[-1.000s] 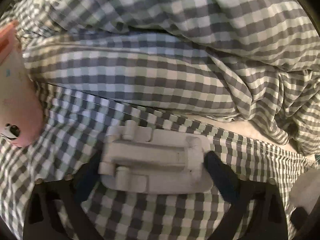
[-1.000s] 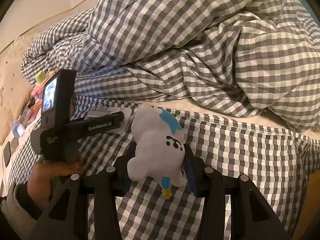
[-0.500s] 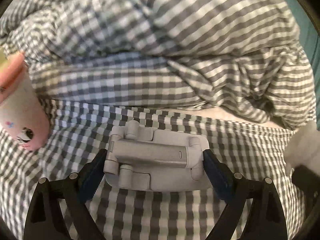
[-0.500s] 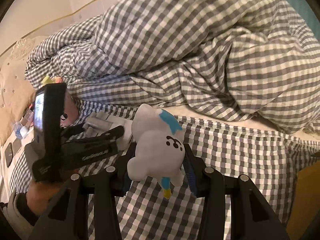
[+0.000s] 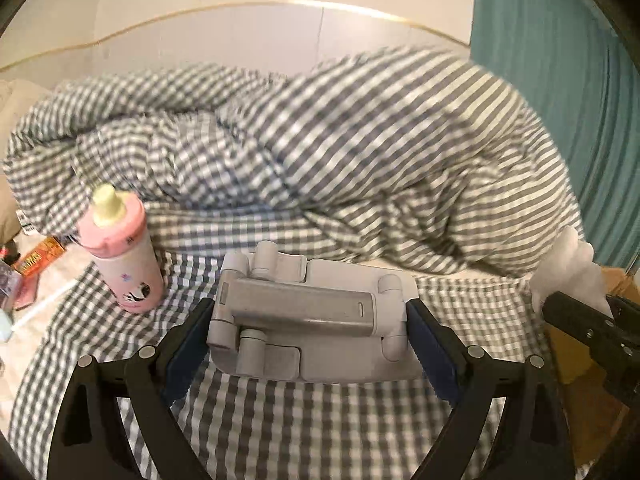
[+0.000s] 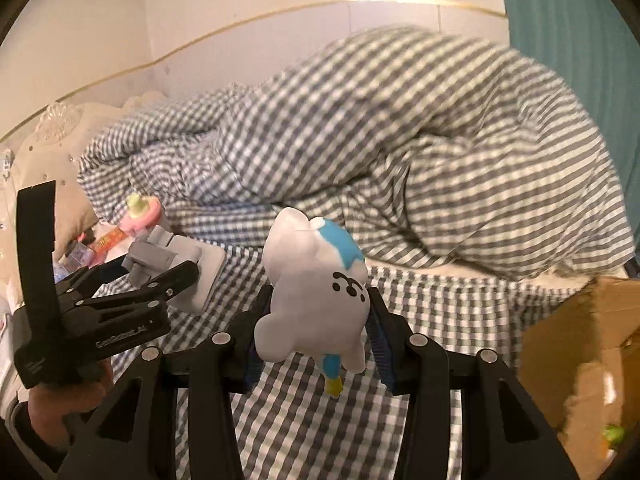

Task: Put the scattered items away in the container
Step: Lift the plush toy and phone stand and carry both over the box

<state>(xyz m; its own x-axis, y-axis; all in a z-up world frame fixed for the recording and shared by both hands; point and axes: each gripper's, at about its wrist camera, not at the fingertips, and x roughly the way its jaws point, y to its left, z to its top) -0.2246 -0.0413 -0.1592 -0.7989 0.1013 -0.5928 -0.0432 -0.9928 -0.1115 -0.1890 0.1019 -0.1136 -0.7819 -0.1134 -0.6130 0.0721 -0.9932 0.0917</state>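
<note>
Left wrist view: left gripper point(image 5: 310, 322) is clamping the folded stand point(image 5: 308, 312), carrying it.
Right wrist view: right gripper point(image 6: 312, 320) is squeezing the plush toy point(image 6: 312, 296), heading for the cardboard box point(image 6: 580, 344) at four o'clock.

Both grippers lifted off bed: phone stand point(image 5: 308, 316) and plush toy point(image 6: 316, 296) now airborne (cardboard box point(image 6: 580, 360) newly visible).

This is a bedroom in a home. A rumpled grey-and-white checked duvet point(image 5: 360, 152) fills the middle of both views, lying on a bed with a matching checked sheet point(image 6: 440, 300). A cream padded headboard with gold trim point(image 5: 248, 36) runs across the top, and a teal curtain point(image 5: 560, 100) hangs at the upper right.
</note>
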